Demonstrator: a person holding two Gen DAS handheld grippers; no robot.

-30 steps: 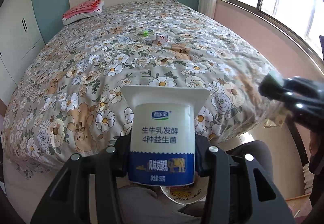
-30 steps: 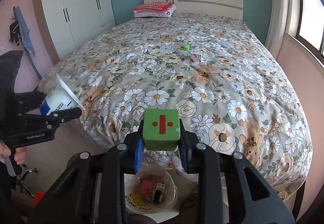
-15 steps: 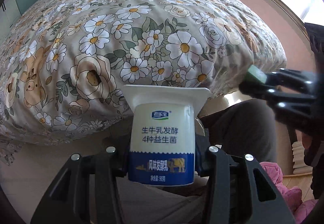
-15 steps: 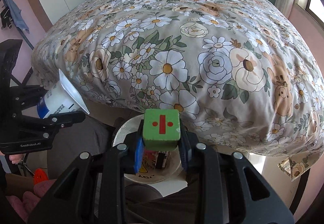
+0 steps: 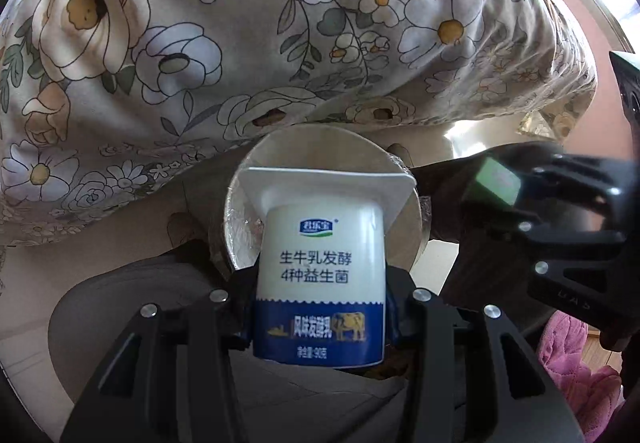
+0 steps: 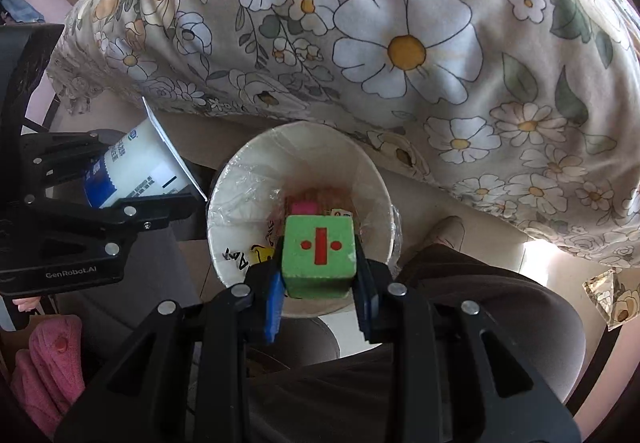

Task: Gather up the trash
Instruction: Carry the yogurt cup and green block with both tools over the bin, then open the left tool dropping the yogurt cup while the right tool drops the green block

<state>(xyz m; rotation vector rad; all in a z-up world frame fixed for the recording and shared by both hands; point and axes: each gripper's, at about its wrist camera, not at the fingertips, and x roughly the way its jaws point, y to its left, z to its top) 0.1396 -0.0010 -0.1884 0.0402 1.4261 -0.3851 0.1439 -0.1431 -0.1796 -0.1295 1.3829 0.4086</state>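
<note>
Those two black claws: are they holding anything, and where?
Left gripper clamps a yogurt cup by its blue lower sides. Right gripper clamps a green block by two opposite sides.

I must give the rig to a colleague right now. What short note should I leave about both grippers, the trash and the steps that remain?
Left gripper: shut on the yogurt cup, held above the near rim of the lined paper bin.
Right gripper: shut on the green block, over the bin's opening.
Bin: on the floor beside the floral-covered bed; a pink piece and other scraps lie inside.
Done: both items picked up and carried to the bin.
Left: release the block, then the cup, into the bin.
</note>
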